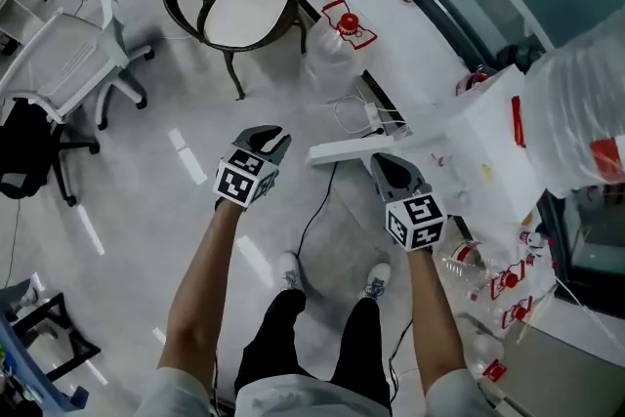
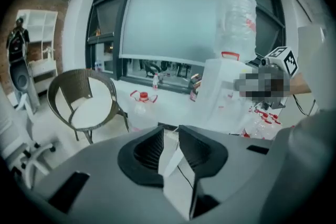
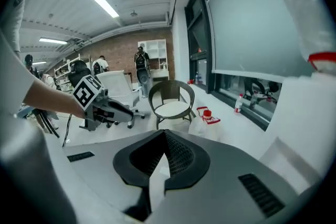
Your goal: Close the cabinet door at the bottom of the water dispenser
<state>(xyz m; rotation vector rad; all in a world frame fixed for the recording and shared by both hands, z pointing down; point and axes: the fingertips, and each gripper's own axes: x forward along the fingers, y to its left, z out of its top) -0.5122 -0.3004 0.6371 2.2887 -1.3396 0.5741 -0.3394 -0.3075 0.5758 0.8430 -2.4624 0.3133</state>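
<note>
Cabinet door: white flat panel (image 1: 356, 149), swung out toward 9 o'clock from the white water dispenser (image 1: 493, 137); probably seen edge-on from above.
Right tongs (image 1: 383, 163): I have the jaws closed together, empty; tips just at 6 o'clock of the door, contact unclear.
Left tongs (image 1: 271, 142): my jaws stand slightly apart, nothing between; at 9 o'clock of the door's free end, apart from it.

White cabinet door (image 1: 352, 151), swung open (seen edge-on), beneath white water dispenser (image 1: 488, 137)
</note>
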